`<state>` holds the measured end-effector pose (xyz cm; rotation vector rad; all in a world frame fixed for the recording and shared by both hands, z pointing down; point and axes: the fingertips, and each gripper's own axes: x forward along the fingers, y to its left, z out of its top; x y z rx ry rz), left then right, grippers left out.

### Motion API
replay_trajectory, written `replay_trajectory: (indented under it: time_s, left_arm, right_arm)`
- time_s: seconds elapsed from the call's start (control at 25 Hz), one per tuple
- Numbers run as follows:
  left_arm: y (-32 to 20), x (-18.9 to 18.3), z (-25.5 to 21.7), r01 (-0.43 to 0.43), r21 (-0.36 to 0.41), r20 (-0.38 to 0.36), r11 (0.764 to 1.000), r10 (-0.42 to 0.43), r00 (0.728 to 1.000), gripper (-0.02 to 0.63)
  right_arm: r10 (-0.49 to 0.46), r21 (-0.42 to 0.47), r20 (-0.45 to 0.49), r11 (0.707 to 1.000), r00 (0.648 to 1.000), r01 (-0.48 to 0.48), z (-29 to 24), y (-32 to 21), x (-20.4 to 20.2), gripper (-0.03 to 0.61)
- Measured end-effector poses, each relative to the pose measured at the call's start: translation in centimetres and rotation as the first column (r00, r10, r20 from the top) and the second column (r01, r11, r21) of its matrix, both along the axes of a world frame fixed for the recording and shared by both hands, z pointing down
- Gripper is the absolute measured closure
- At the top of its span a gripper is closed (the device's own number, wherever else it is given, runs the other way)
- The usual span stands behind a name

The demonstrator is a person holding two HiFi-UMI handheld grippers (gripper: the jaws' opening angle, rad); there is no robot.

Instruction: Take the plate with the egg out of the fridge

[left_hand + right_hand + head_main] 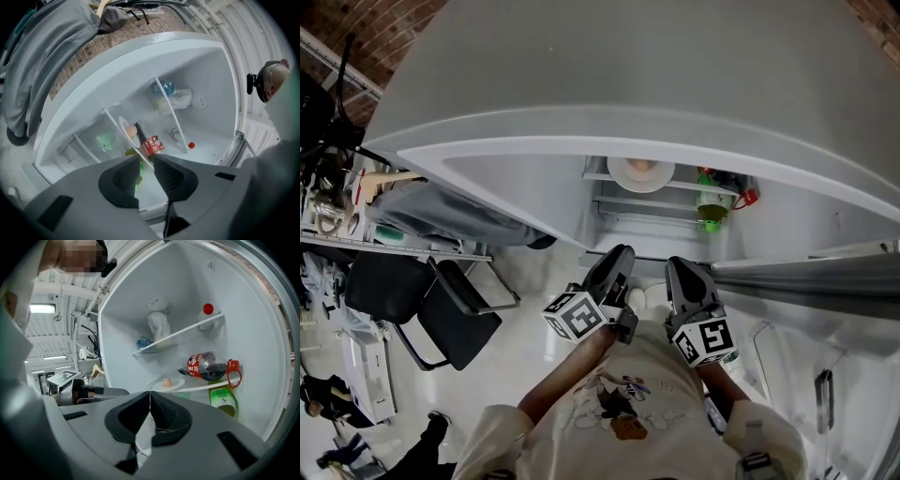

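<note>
Left gripper narrowly parted, right gripper pressed together, empty; tilt the plate and your egg may roll off.

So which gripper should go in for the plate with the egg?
Left, probably: the left gripper has its jaws apart and aimed at the plate, while the right gripper has them together and would need opening.
</note>
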<state>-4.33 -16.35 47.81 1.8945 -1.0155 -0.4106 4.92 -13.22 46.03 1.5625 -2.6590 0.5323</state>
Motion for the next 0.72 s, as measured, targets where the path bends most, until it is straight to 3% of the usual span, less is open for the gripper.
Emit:
replay_trajectory:
  time_s: [0.4,0.72]
  left_arm:
    - [-1.7,0.3,1.1,0.034,-0.067,-0.11,0.997,-0.041,0.993,0.538]
    - [-2.9,0.2,2.1,0.084,-0.128,-0.222,0.988,-0.111,0.969,0.538]
  right_arm:
    - [-0.008,0.014,0.01,1.0,1.0,0.008,-0.5,-0.6,-0.3,0.572]
    - [0.004,0.017,0.022,1.0,1.0,-0.004,-0.9,-0.7,-0.2,0.572]
